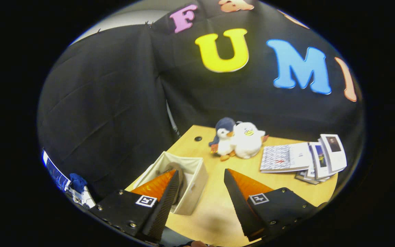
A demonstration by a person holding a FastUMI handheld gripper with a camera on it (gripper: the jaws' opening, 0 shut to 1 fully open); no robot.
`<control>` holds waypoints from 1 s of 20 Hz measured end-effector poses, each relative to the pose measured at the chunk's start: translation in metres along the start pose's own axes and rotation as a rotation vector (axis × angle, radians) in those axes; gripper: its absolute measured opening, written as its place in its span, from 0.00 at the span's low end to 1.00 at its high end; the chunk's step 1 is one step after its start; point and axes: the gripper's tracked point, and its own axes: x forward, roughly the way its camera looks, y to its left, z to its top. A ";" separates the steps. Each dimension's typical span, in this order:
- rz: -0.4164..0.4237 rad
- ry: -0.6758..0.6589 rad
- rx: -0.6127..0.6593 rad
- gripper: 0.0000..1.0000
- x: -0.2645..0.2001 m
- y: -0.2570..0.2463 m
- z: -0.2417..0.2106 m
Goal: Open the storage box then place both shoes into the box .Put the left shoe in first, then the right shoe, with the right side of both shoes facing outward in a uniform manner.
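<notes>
Claw (pixel 201 178): wide open, its two fingers spread well apart above the table, holding nothing and touching nothing; bare tabletop shows in the gap between them.
Left finger (pixel 165 195): hangs over the storage box, its tip overlapping the box's opening from this view; whether it touches the box cannot be told.
Storage box (pixel 192 183): pale, cream-coloured fabric box with soft walls, open at the top, standing near the table's left edge, partly behind the left finger.
Box direction: its long axis seems to run from the near side of the table away toward the far left corner; the near wall faces the gap between the fingers.
Shoe (pixel 176 168): a rounded grey-brown shape lies inside the box, mostly hidden by the left finger; which shoe it is and which way it points cannot be told.
Table (pixel 214 212): light wooden top with a small dark round hole (pixel 198 139) near its far left corner.
Plush penguins (pixel 238 139): two soft toys, one dark blue and white, one white, stand touching each other at the far side of the table, beyond the fingers.
Right finger (pixel 238 195): over bare tabletop, well apart from the box.
Booklets (pixel 303 157): a fanned stack of printed papers lies flat on the far right of the table, just beside the penguins.
</notes>
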 end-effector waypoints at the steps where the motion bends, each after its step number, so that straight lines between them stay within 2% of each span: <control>1: -0.033 -0.054 0.008 0.83 -0.017 -0.011 0.010; 5: -0.190 -0.263 0.020 0.83 -0.093 -0.070 0.057; 9: -0.321 -0.392 0.001 0.84 -0.154 -0.114 0.085; 14: -0.423 -0.468 0.031 0.97 -0.204 -0.147 0.092; 20: -0.477 -0.475 0.059 0.97 -0.224 -0.171 0.084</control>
